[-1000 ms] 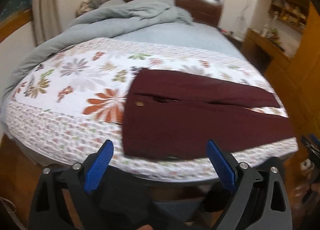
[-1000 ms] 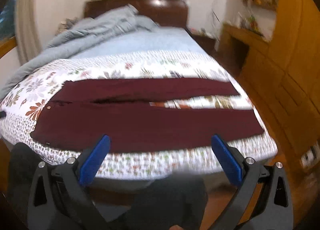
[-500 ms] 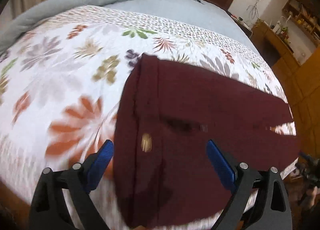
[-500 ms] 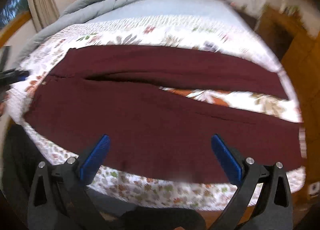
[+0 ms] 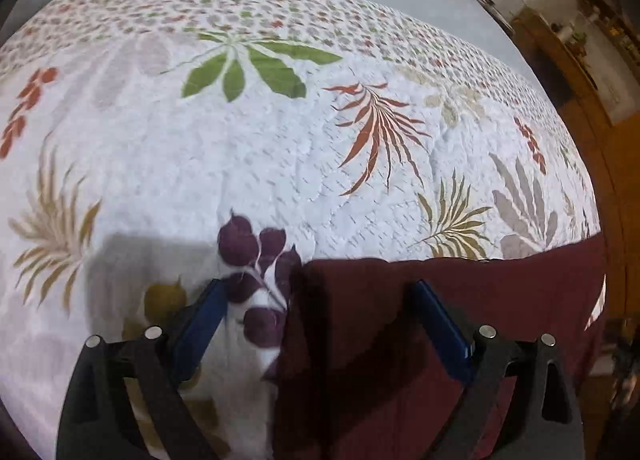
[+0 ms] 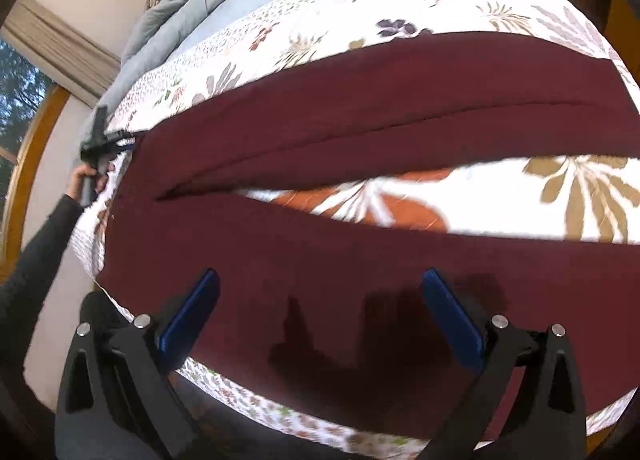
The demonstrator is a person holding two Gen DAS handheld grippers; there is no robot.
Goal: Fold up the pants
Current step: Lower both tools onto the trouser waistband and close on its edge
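The dark red pants (image 6: 360,252) lie flat on the flowery blanket (image 5: 240,163) on the bed, with the two legs spread apart so a strip of blanket shows between them. The left gripper (image 5: 320,324) is wide open, low over the top corner of the pants, with one blue finger (image 5: 200,320) over the blanket and the other over the cloth. The right gripper (image 6: 320,312) is wide open too, just above the near leg, holding nothing.

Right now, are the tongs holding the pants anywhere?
No. Both tongs, left and right, are open above the maroon pants, gripping nothing.
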